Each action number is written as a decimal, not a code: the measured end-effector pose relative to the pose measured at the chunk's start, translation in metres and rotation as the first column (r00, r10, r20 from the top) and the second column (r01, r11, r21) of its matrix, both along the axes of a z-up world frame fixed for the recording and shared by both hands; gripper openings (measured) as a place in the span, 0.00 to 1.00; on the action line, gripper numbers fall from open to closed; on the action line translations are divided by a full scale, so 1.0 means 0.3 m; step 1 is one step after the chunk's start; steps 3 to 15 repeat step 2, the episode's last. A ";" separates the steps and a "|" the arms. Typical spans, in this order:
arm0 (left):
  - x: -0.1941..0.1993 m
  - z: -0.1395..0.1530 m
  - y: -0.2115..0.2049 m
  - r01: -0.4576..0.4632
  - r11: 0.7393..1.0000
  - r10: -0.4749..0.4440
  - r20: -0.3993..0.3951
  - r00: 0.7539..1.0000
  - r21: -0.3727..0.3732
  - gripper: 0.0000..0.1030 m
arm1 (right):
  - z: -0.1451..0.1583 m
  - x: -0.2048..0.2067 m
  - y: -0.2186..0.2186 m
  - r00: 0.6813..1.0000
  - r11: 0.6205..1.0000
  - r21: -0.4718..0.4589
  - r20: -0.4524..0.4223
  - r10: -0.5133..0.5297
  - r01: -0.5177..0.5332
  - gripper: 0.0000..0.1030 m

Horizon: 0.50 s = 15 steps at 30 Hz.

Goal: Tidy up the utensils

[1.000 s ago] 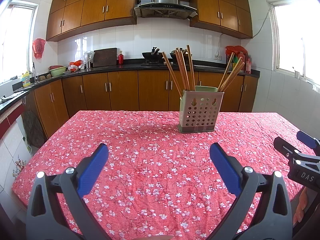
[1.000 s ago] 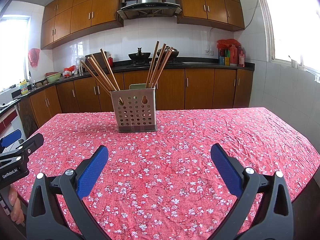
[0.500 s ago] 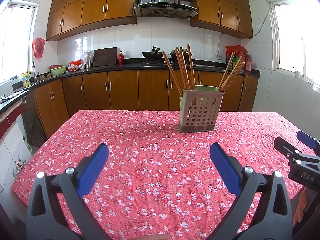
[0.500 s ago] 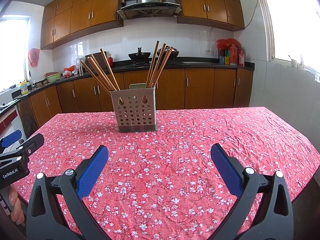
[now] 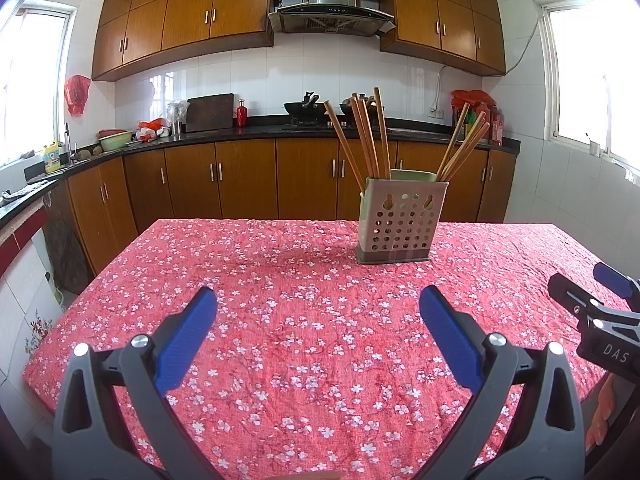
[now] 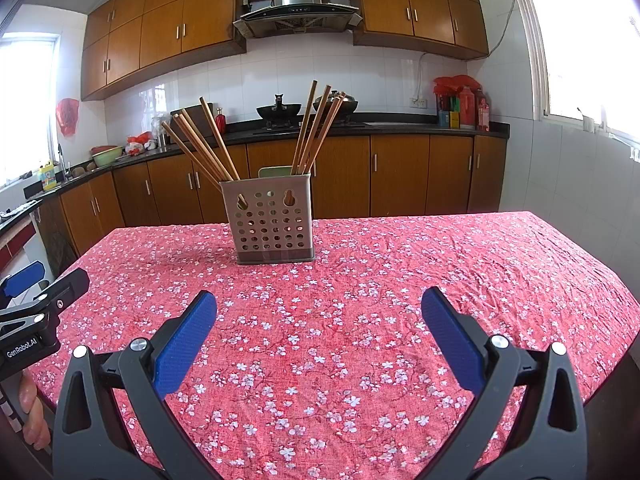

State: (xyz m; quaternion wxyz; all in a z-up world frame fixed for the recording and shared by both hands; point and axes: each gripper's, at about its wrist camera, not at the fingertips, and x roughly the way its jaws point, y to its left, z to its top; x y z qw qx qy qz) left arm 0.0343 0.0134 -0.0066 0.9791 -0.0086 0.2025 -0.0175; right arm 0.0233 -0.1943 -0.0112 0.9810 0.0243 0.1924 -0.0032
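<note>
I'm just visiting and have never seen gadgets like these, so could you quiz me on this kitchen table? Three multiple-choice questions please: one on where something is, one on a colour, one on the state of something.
1. Where are the chopsticks?
A. Lying flat on the tablecloth
B. Standing in two leaning bunches in the perforated holder
C. Clamped in a gripper

2. What colour are the pads on the gripper fingers?
A. Blue
B. Yellow
C. White

3. How is the right gripper set?
A. Shut on a chopstick
B. Shut on nothing
C. Open, holding nothing

Answers:
1 B: both bunches rise out of the holder, one leaning each way, on the red floral tablecloth.
2 A: blue pads show on both fingers in each wrist view.
3 C: its fingers stand wide apart with only cloth between them; the left gripper looks the same.
</note>
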 end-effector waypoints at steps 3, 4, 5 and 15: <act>0.002 0.000 -0.001 0.000 1.000 0.000 -0.001 1.000 0.000 0.96 | 0.001 0.001 -0.001 1.000 1.000 0.000 -0.001 0.000 0.000 0.98; 0.002 0.000 -0.001 0.000 1.000 0.000 -0.001 1.000 0.000 0.96 | 0.001 0.001 -0.001 1.000 1.000 0.000 -0.001 0.000 0.000 0.98; 0.002 0.000 -0.001 0.000 1.000 0.000 -0.001 1.000 0.000 0.96 | 0.001 0.001 -0.001 1.000 1.000 0.000 -0.001 0.000 0.000 0.98; 0.002 0.000 -0.001 0.000 1.000 0.000 -0.001 1.000 0.000 0.96 | 0.001 0.001 -0.001 1.000 1.000 0.000 -0.001 0.000 0.000 0.98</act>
